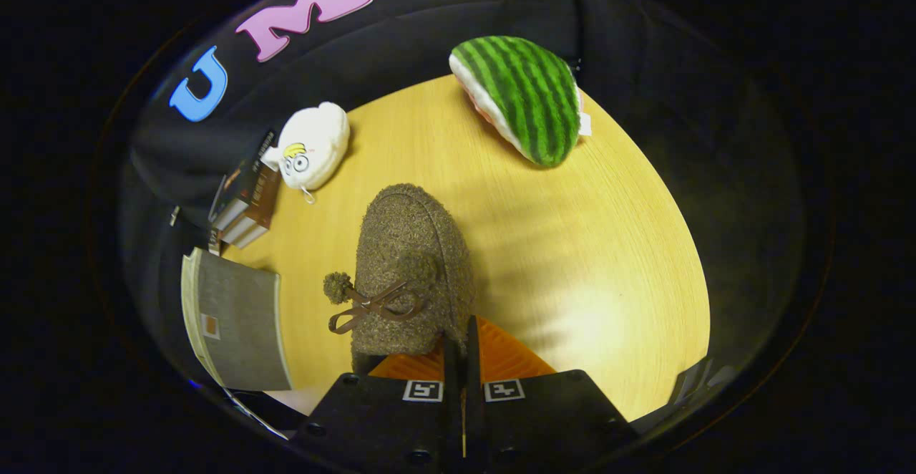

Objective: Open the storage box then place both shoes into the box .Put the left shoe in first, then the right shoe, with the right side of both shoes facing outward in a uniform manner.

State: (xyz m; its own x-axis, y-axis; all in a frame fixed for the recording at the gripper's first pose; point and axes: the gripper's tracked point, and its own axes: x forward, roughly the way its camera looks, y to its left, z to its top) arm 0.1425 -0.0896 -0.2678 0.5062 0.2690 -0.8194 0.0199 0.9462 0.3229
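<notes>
I'm seeing gripper [464, 349] fingers pressing together, pinching heel edge of brown fuzzy shoe [411, 266] at lower centre; storage box [236, 320] sitting lower left on table [608, 259].

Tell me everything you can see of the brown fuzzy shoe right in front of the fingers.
The brown shoe looks like a fuzzy, fleece-like slipper with a rounded toe pointing away from the hand-held gripper. A thin brown lace tied in a bow sits on its top, with a pompom hanging off to one side. It appears upright over the wooden table. The fingers are closed together at its heel edge; whether both press on it is unclear.
</notes>
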